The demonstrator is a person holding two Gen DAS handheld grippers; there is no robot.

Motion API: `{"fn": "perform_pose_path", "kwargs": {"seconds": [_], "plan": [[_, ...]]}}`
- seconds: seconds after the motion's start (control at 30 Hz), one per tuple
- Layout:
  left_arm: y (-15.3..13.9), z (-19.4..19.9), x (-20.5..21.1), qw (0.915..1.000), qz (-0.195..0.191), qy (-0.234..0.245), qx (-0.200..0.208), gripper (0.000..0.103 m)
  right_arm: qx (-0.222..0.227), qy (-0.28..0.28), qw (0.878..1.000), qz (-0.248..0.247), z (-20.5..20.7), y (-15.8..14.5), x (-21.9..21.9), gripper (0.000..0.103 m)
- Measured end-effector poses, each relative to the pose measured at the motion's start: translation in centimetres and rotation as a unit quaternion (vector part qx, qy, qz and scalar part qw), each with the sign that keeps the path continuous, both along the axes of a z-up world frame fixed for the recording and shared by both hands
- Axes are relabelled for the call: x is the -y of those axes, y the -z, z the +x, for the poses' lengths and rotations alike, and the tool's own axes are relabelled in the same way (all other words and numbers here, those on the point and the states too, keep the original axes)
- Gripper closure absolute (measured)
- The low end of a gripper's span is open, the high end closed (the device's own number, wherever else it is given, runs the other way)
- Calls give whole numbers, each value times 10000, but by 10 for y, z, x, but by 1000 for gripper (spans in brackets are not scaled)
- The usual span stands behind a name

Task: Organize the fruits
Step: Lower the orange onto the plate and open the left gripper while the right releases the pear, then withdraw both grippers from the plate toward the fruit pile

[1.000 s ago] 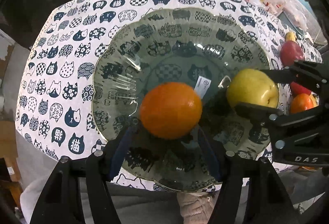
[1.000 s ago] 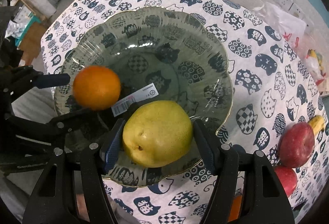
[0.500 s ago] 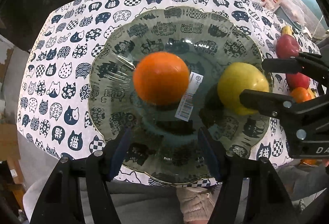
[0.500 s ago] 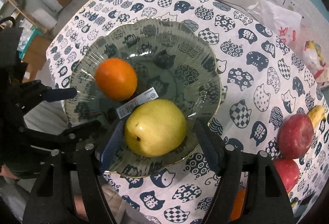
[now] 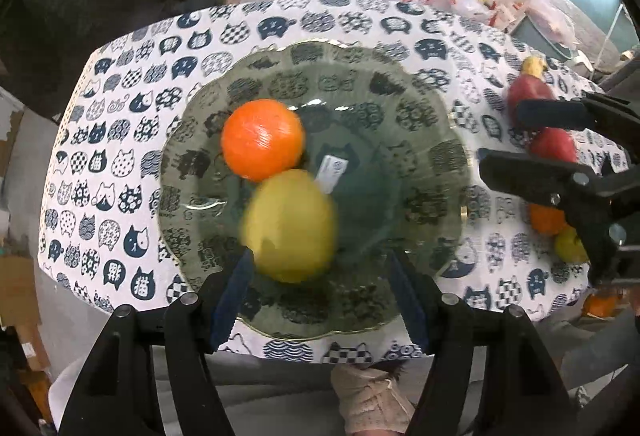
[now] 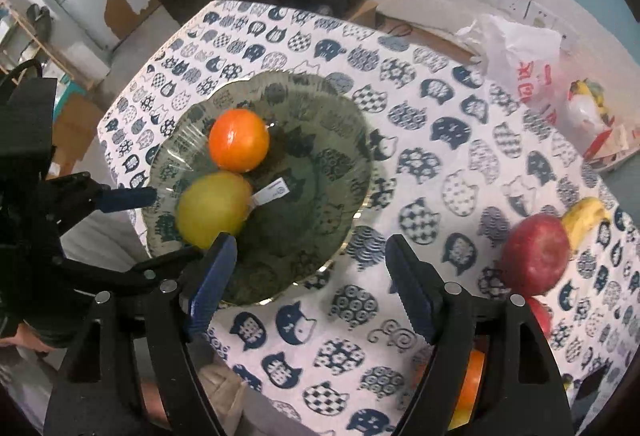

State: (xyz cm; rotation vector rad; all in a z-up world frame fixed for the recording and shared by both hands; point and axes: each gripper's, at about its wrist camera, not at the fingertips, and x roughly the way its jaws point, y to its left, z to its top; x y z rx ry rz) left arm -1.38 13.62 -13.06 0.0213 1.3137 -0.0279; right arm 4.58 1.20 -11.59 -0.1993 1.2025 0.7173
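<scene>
Both tongs stand apart and empty: the right gripper [image 6: 308,276], whose jaws have just been opening, and the left gripper [image 5: 320,288]. Just ahead of the left fingertips, the blurred, perhaps rolling pear [image 5: 290,226] touches the orange [image 5: 262,139] in the glass plate [image 5: 432,164]. A red apple [image 6: 534,254] lies right of the right tongs.

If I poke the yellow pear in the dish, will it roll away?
Probably a little. The pear is round and looks blurred in the left view, so it may be rolling now. It touches the orange, and the dish curves up, so it likely stays inside.
</scene>
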Motion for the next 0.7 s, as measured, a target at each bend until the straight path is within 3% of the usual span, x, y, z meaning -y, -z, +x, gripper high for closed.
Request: {"fn": "perform_pose_path", "kwargs": {"seconds": [0.43, 0.7], "plan": [[-26, 5, 62, 9981, -163, 535, 268, 30, 198, 553, 9982, -154, -4, -32, 80, 23], [-29, 0, 108, 9939, -105, 1069, 240, 29, 128, 1031, 9943, -235, -12, -30, 141, 23]]}}
